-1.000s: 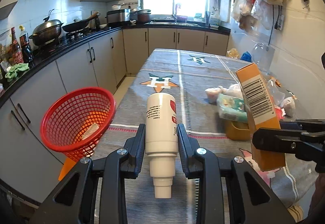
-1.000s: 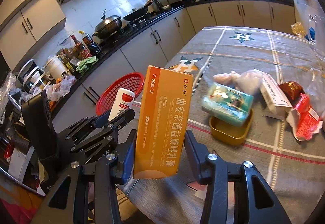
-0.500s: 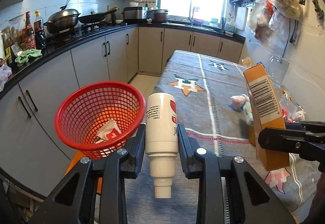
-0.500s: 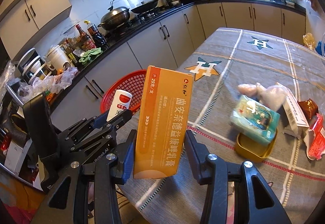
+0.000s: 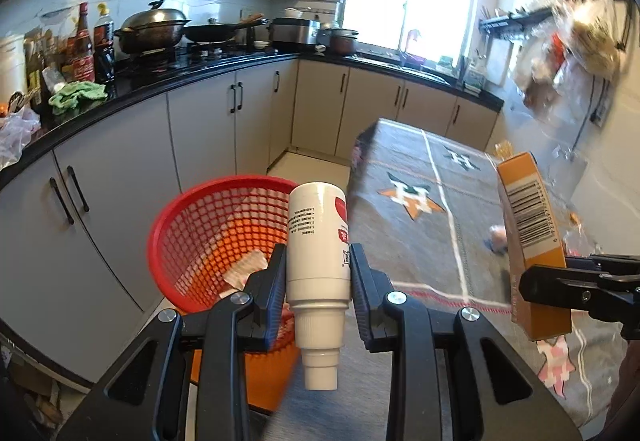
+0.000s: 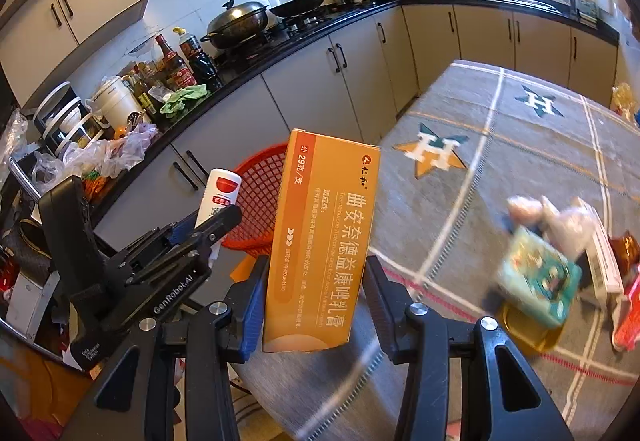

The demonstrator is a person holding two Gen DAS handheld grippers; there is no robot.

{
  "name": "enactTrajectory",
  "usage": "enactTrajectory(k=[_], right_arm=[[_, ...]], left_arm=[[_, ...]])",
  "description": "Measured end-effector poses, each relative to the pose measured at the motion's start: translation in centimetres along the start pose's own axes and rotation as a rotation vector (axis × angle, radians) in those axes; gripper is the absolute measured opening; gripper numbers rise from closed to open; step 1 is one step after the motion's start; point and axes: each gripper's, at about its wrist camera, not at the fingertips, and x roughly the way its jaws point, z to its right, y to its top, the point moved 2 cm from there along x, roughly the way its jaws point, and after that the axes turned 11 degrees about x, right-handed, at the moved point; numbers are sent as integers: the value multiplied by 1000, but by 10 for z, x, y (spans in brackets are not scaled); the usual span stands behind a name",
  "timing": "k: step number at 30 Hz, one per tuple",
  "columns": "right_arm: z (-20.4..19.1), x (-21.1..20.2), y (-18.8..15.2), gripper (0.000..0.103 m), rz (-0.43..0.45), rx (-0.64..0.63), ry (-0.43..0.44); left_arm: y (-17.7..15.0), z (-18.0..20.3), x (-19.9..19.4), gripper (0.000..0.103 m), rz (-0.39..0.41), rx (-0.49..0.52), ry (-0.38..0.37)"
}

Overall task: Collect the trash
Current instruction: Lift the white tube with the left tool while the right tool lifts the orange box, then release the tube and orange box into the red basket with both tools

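Kitchen cabinets [image 5: 120, 177] and a dark counter [image 6: 280, 53] wrap the room; a cloth-covered table [image 5: 420, 225] fills the right. Beside its near corner, at about nine o'clock from the left gripper [image 5: 318, 273], stands a red basket [image 5: 208, 241] with scraps inside. That gripper clamps a white bottle [image 5: 318, 241] by its body, cap toward the camera: light, stiff, smooth, likely to slip. The right gripper [image 6: 316, 293] pinches an orange carton [image 6: 320, 241] by its narrow sides; probably empty and crushable. More packets [image 6: 536, 277] lie at three o'clock. Nothing blocks the basket.
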Motion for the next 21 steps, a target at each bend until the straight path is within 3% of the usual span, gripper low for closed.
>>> enactTrajectory(k=[9,21], right_arm=[[-34,42,35,50,-35,-5,36],[-50,126,56,50,-109,32,18]], left_arm=[[11,-51,22,29,-29,-50,31],[-5,-75,74,29,-113,-98,36]])
